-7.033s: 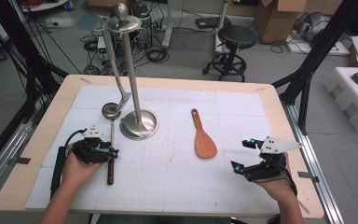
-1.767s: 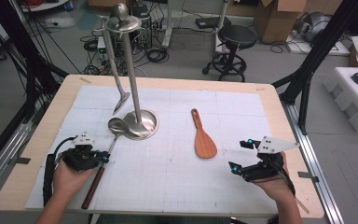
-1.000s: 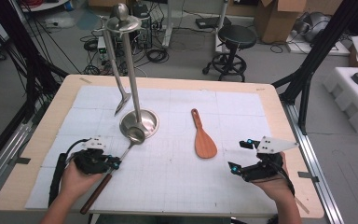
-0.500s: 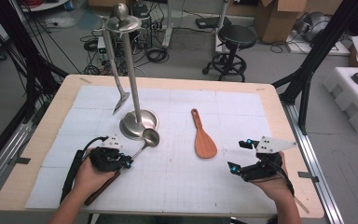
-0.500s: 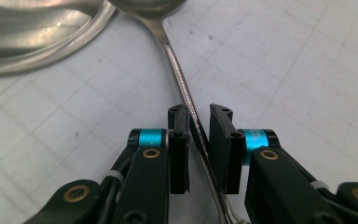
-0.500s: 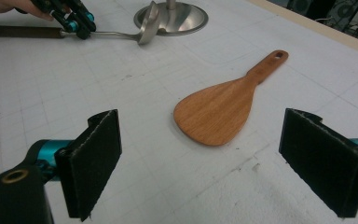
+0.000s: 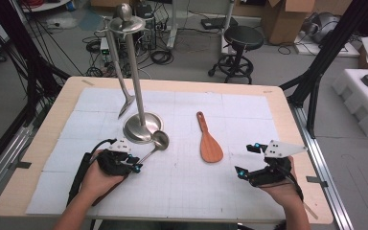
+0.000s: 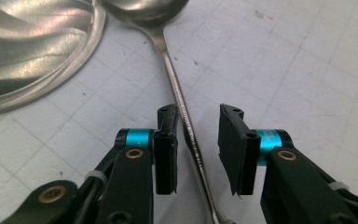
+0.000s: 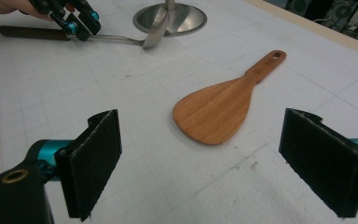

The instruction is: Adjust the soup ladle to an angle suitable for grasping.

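Left gripper view has the left claw (image 8: 196, 154) straddling the ladle (image 8: 177, 88) stem on the surface (image 8: 307, 70), jaws apart and just eased wider, one pad grazing the steel, the other clear of it. So the ladle is let go, or near enough! Its bowl lies ahead of the claw, right against the rack (image 8: 32, 51) base, dark handle trailing back under the hand. High view: the left claw (image 7: 135, 164) sits low by that base, while the right claw (image 7: 248, 159) waits off to the far side, jaws wide with nothing in them, the paddle (image 7: 210, 143) just ahead of it. My read: the ladle is being re-gripped on the way to hanging on the rack. Next call is a fresh, square clamp on the stem, then a lift that swings the bowl free of the base without knocking the rack
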Available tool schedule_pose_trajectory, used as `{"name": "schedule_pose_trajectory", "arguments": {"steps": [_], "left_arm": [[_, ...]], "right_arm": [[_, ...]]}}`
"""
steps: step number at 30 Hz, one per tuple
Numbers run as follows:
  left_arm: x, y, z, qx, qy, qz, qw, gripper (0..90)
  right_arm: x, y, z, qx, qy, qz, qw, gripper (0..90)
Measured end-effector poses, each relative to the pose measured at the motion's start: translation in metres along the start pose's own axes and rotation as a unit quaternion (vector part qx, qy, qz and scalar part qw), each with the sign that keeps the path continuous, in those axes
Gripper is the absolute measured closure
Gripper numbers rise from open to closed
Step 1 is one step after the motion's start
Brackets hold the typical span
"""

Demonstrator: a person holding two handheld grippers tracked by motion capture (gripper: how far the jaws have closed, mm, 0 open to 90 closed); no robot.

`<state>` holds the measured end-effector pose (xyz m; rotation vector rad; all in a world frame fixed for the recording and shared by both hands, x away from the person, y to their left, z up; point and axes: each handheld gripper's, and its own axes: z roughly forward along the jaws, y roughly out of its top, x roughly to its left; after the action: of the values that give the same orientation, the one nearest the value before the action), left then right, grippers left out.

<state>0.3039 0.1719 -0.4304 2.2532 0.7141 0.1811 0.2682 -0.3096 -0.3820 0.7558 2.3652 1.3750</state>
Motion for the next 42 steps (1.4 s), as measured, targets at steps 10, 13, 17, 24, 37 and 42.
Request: {"name": "schedule_pose_trajectory", "arguments": {"steps": [10, 13, 17, 24, 37, 42], "left_arm": [[-0.011, -0.007, -0.018, 0.005, 0.016, 0.008, 0.9998, 49.2], [-0.011, -0.013, -0.024, 0.002, 0.017, 0.008, 0.9998, 44.9], [-0.01, -0.025, -0.028, 0.004, 0.013, -0.004, 0.9999, 43.2], [-0.015, -0.032, -0.021, 0.032, 0.016, 0.01, 0.9993, 59.0], [-0.01, -0.02, -0.015, 0.049, -0.002, 0.052, 0.9974, 70.6], [-0.006, -0.015, -0.009, 0.044, -0.016, 0.07, 0.9965, 71.6]], "right_arm": [[0.0, -0.001, -0.004, -0.003, -0.001, 0.0, 1.0, 11.8], [0.0, 0.0, -0.004, -0.004, -0.001, -0.003, 1.0, 11.8], [0.0, 0.0, -0.004, -0.005, -0.001, -0.003, 1.0, 11.8], [0.0, 0.001, -0.001, -0.002, 0.001, -0.005, 1.0, 11.8], [0.001, 0.002, 0.003, 0.002, 0.003, -0.004, 1.0, 11.8], [0.001, 0.002, 0.003, 0.002, 0.004, -0.005, 1.0, 11.8]]}}
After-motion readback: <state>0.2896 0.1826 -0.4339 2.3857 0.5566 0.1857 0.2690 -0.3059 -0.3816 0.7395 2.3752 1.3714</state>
